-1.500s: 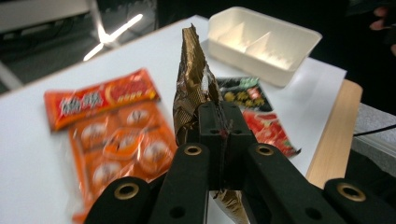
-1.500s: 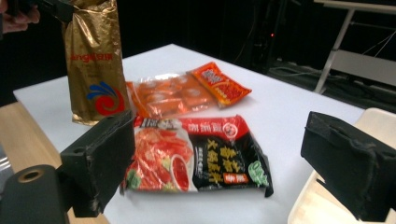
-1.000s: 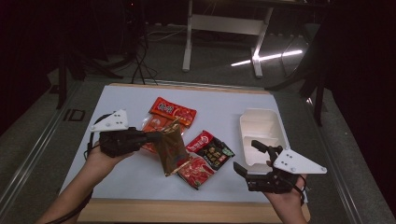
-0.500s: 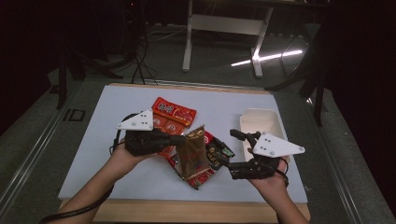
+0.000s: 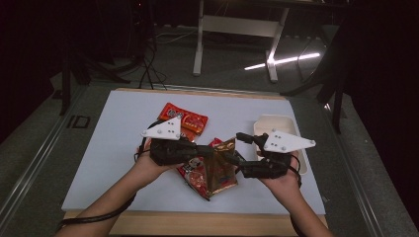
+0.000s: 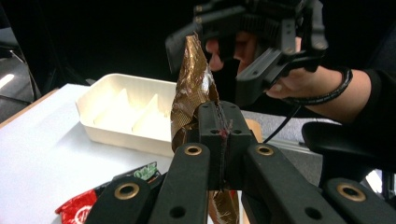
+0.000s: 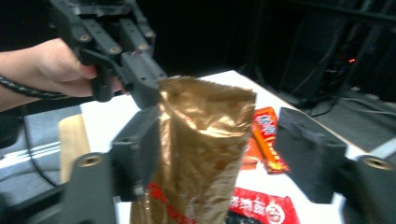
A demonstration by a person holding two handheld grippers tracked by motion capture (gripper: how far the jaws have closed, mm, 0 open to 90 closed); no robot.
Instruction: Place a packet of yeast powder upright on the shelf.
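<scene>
1. Left gripper: jaws clamped fully together on one side edge of the gold snack packet, as the left gripper view shows, with the foil pinched between the pads.
2. Right gripper: jaws spread wide. In the right gripper view the packet stands between them, close against the near jaw and well apart from the far one; nothing is gripped yet.
3. Packet position: held up above the worktop, between the two hands, over the loose red packets lying at the worktop's middle. Its long axis runs roughly upright, the sealed top uppermost.
4. Governing relation: the packet's free side lies directly inside the right gripper's opening, opposite the left gripper's hold. Judgement: the right gripper needs only to close; no further reach appears necessary.
5. The divided cream tray sits empty just beyond the right hand, nearer that hand than the left.
</scene>
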